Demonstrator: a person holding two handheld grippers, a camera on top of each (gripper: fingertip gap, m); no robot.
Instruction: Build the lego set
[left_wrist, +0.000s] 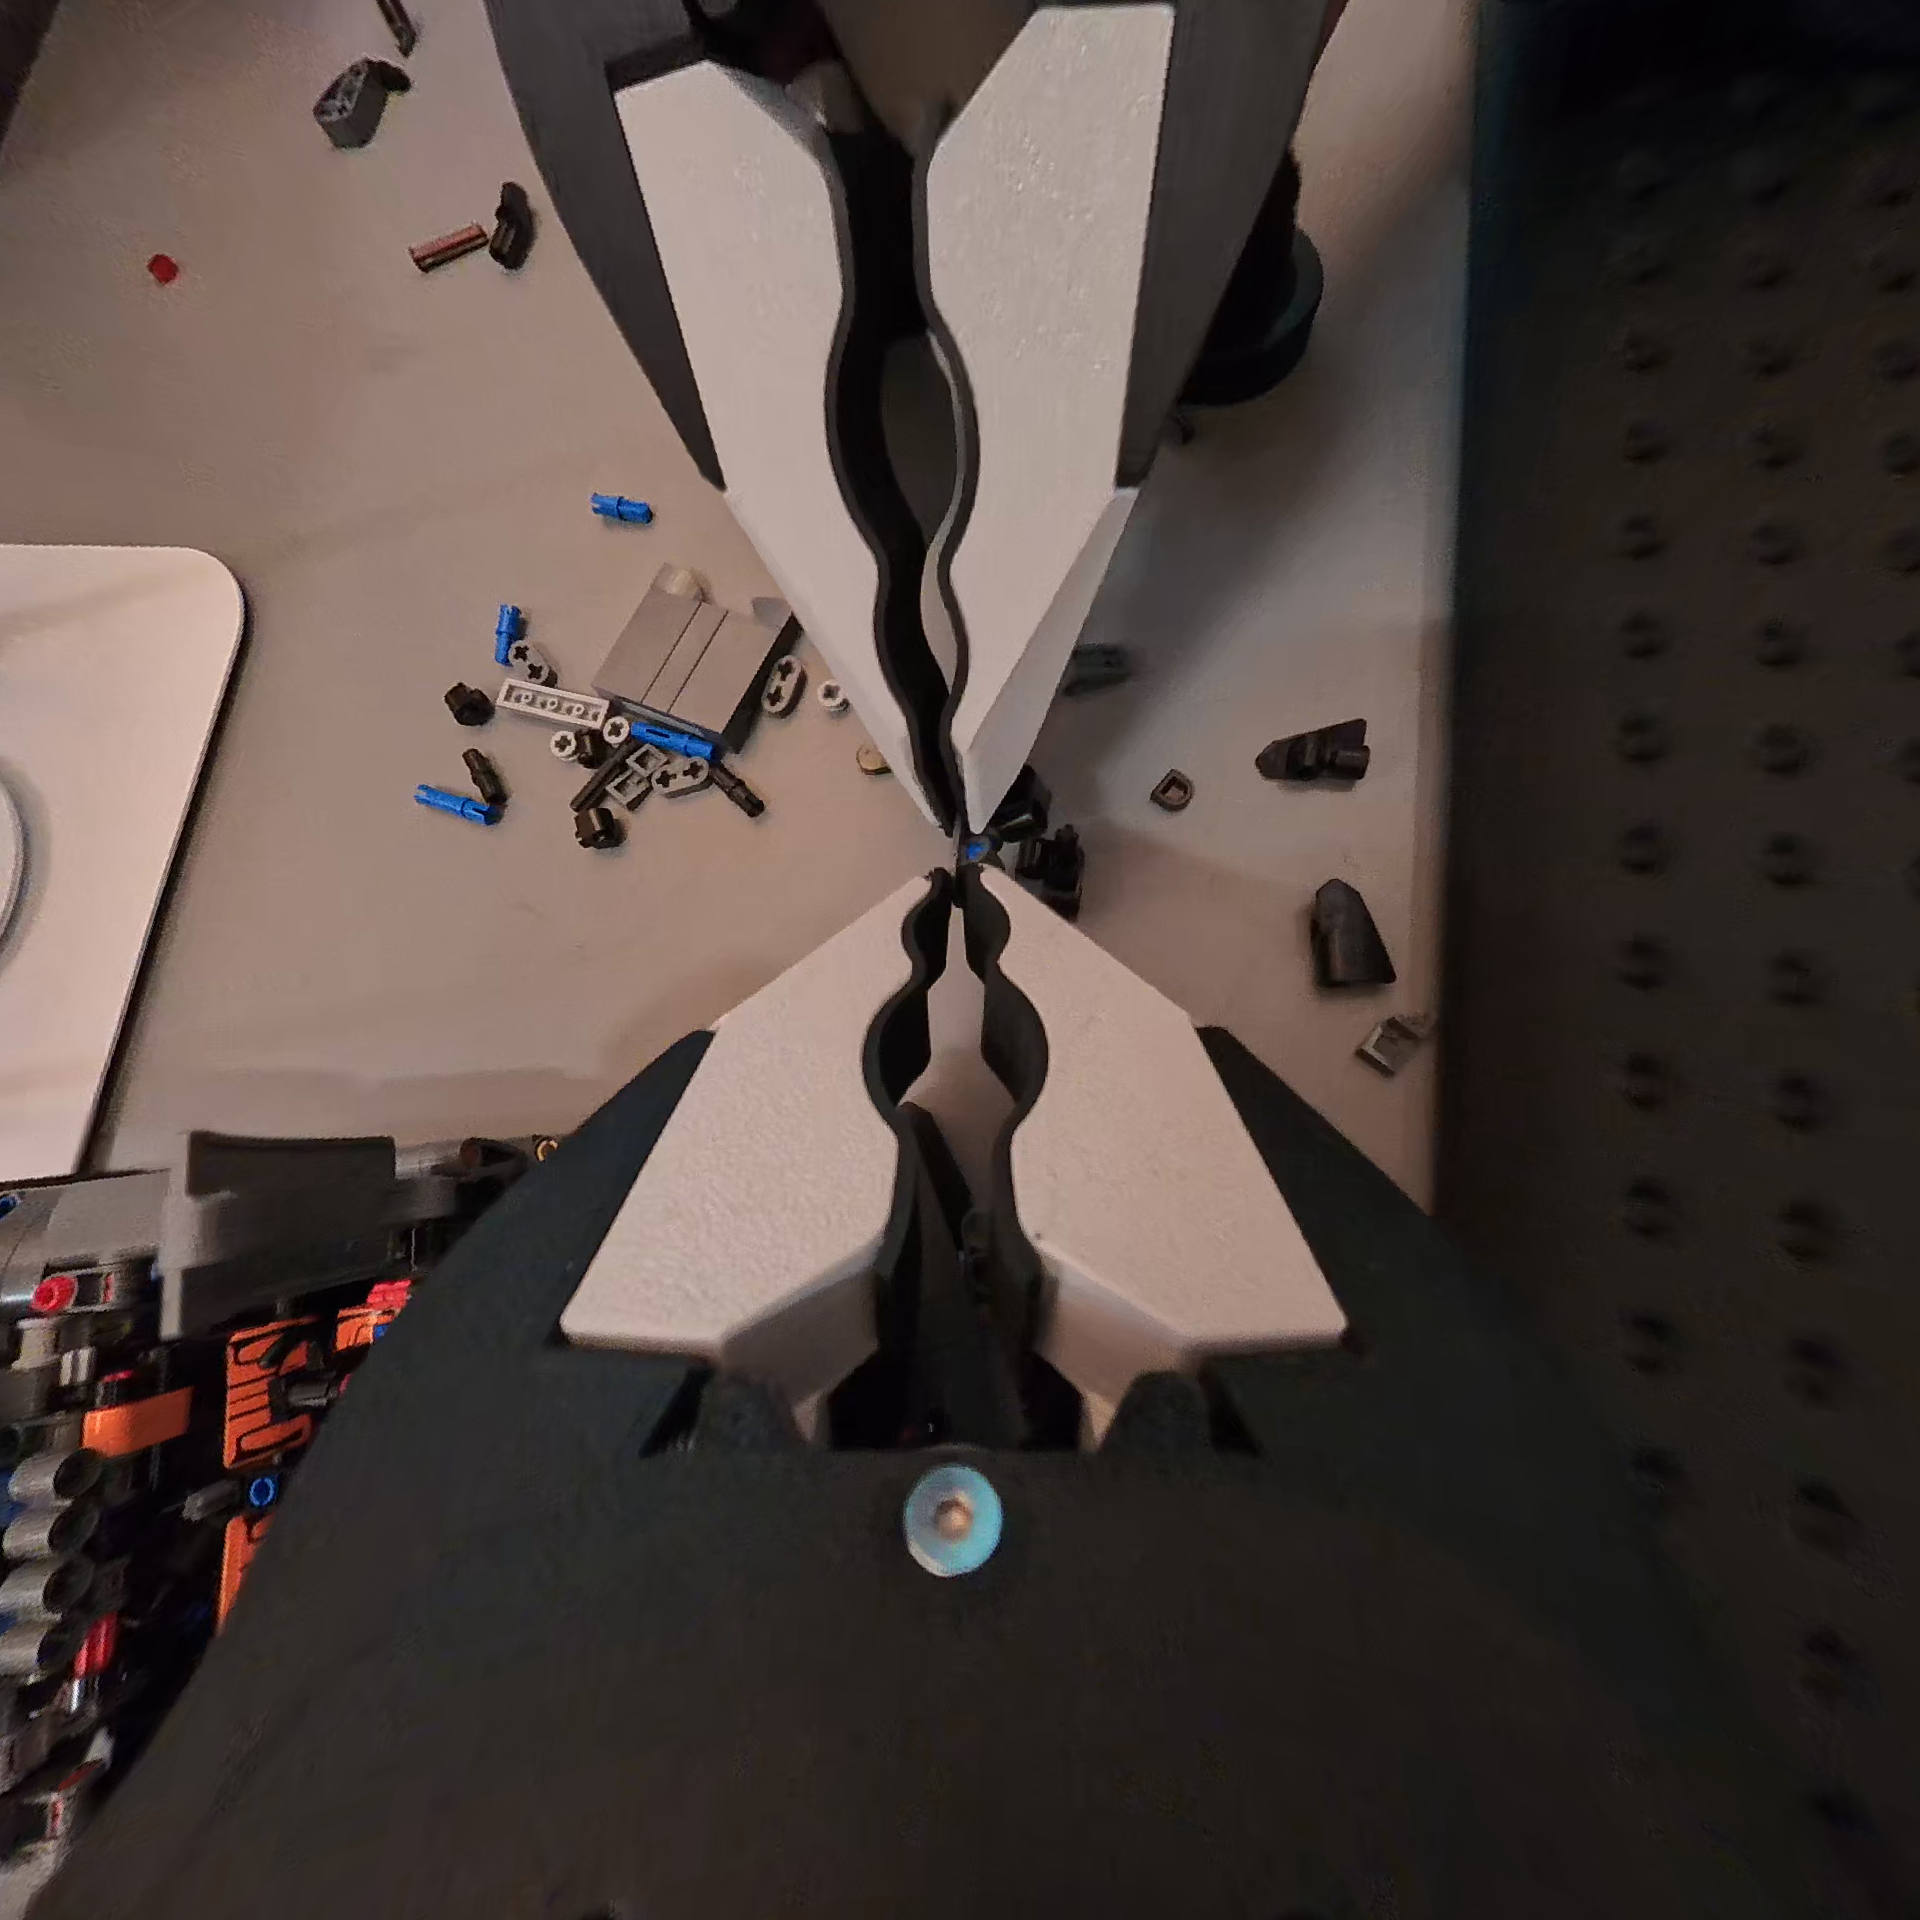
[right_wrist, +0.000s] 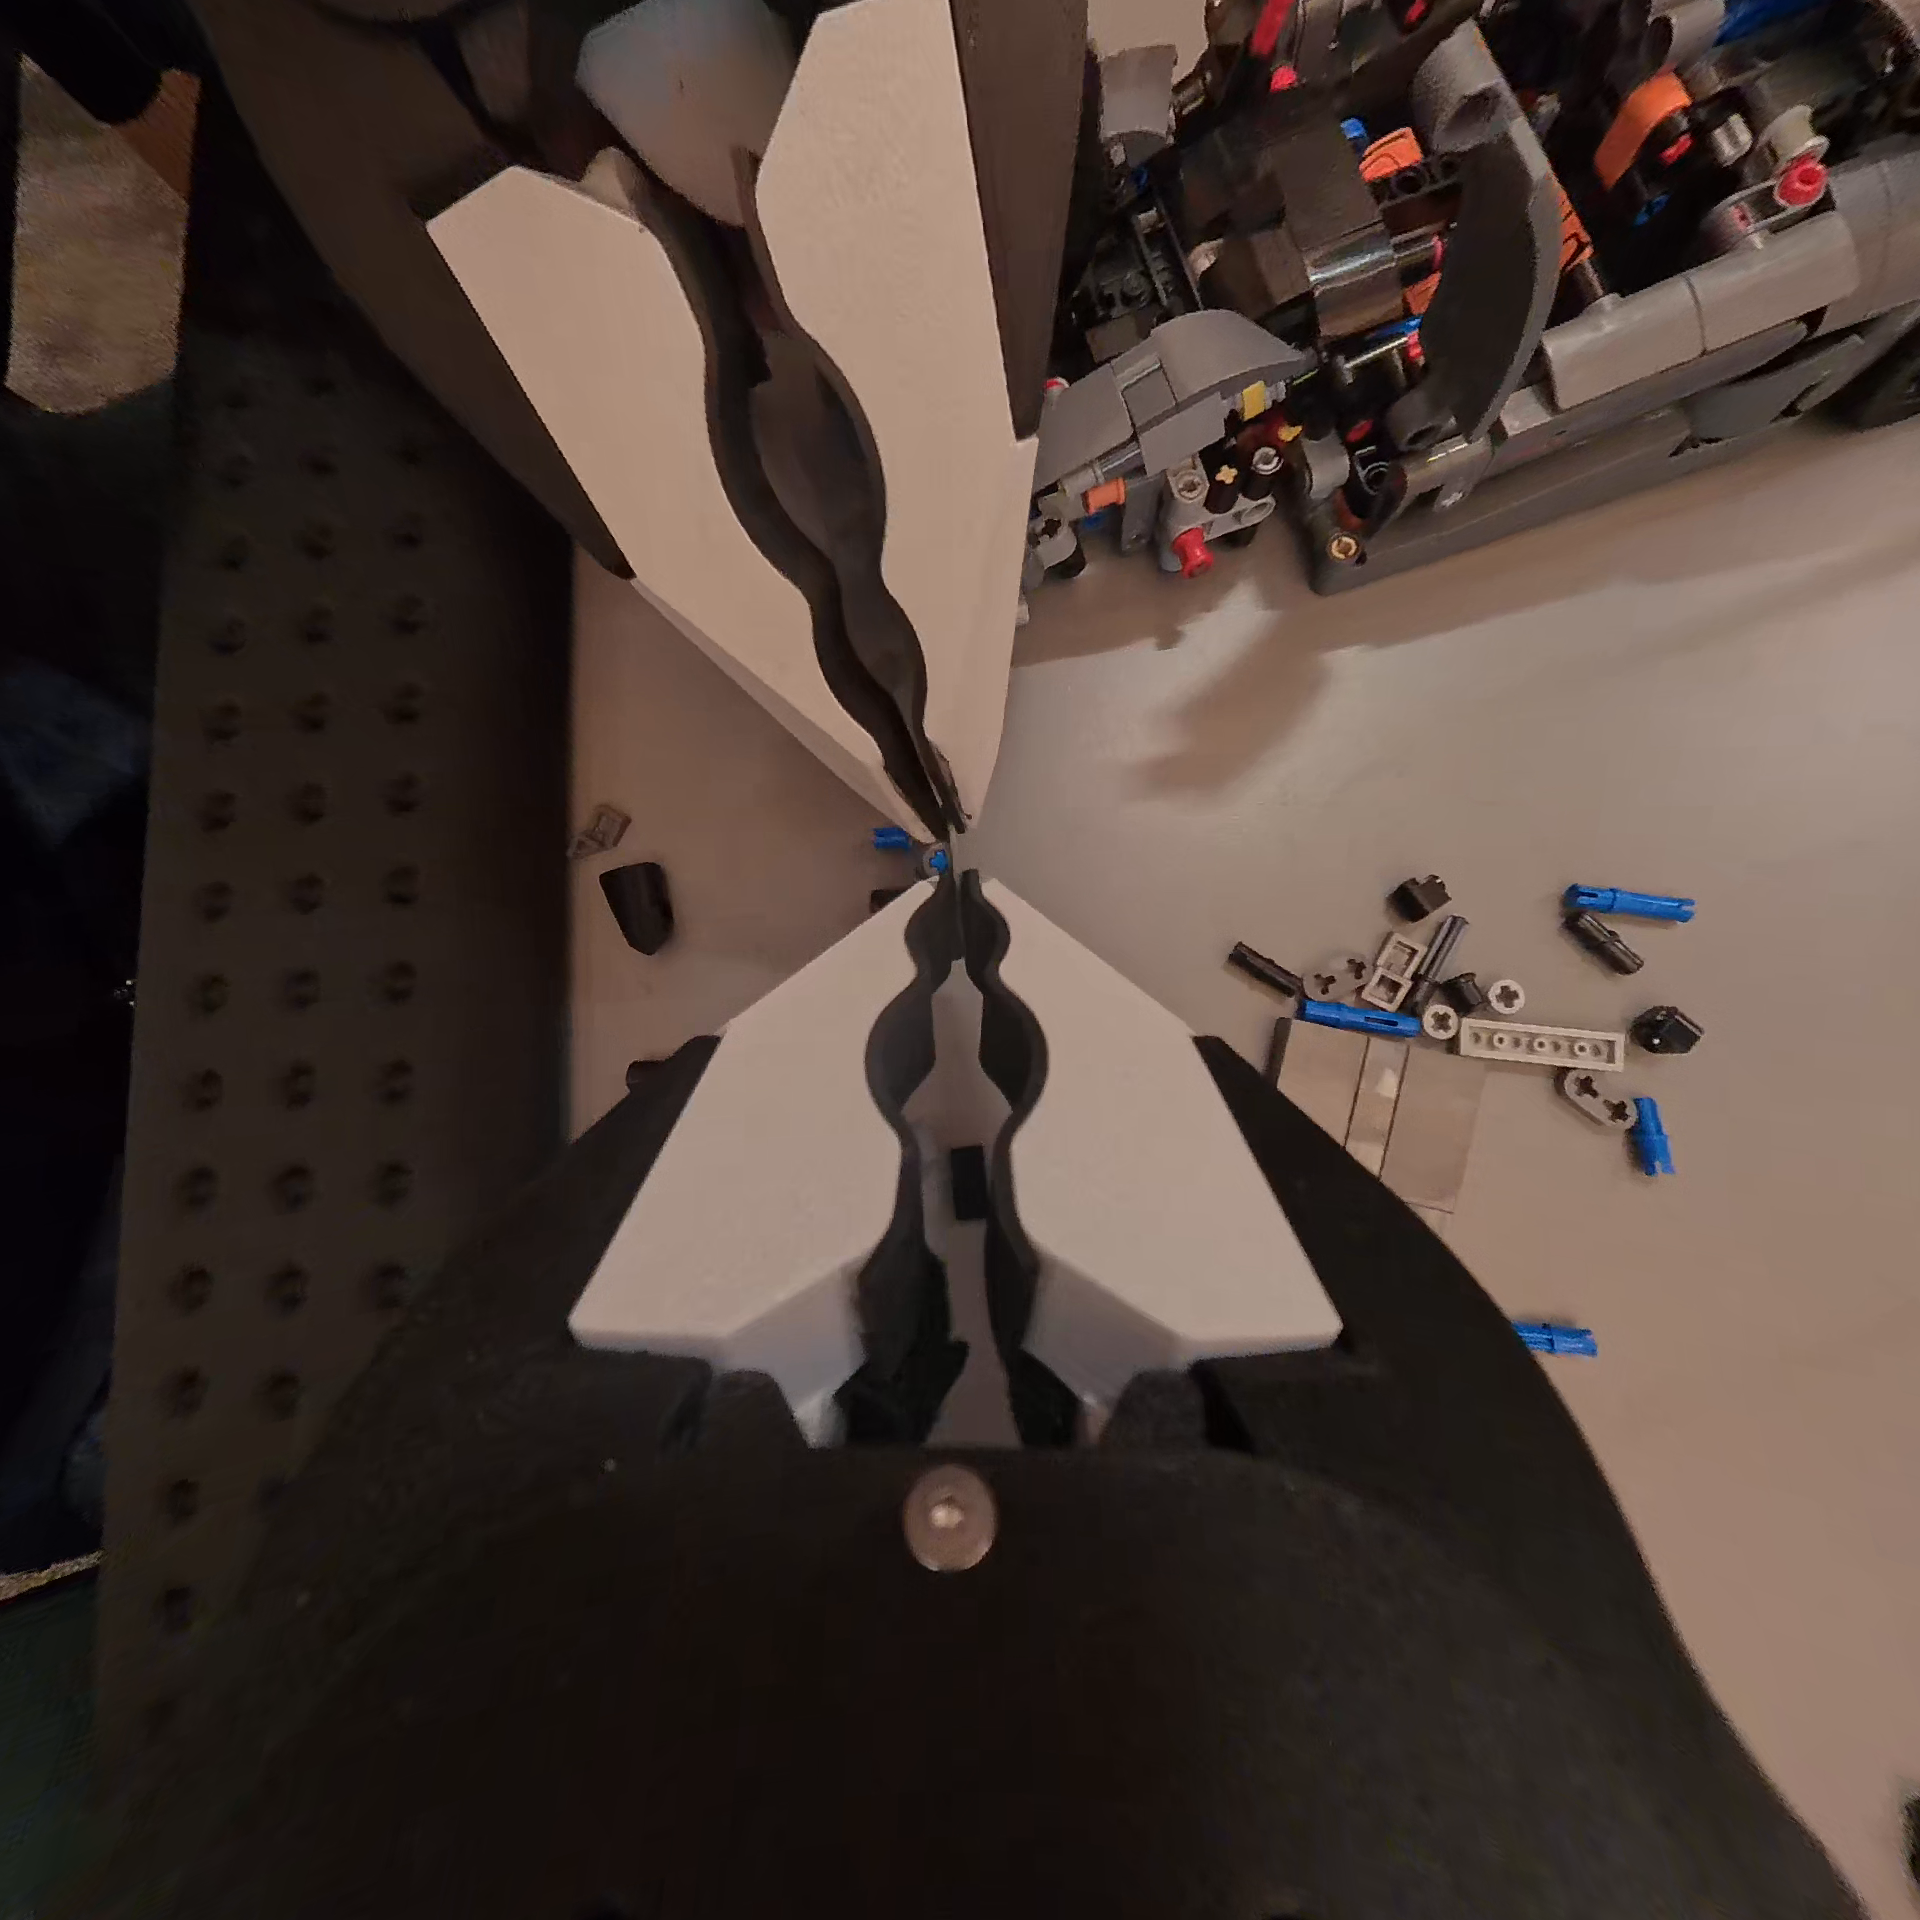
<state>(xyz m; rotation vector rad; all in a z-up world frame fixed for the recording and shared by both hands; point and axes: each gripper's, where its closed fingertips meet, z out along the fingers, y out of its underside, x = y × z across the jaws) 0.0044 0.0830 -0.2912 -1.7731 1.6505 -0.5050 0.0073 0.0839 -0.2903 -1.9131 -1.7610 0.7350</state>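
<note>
A pale table (left_wrist: 312, 935) carries loose pieces beside a dark perforated board (left_wrist: 1714, 935). My left gripper (left_wrist: 958, 883) and right gripper (right_wrist: 958, 878) meet tip to tip, jaws nearly closed, with a small blue pin (left_wrist: 974, 850) between them; I cannot tell which grips it. The half-built lego model (right_wrist: 1455, 312) stands near.

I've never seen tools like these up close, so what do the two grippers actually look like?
Both look alike. The left gripper and the right gripper each have a matte black, textured body with a round silver screw head at its centre. From it, two white, faceted fingers taper to a point. Their inner edges carry dark, wavy pads. No cables, markings or sleeves show.
</note>
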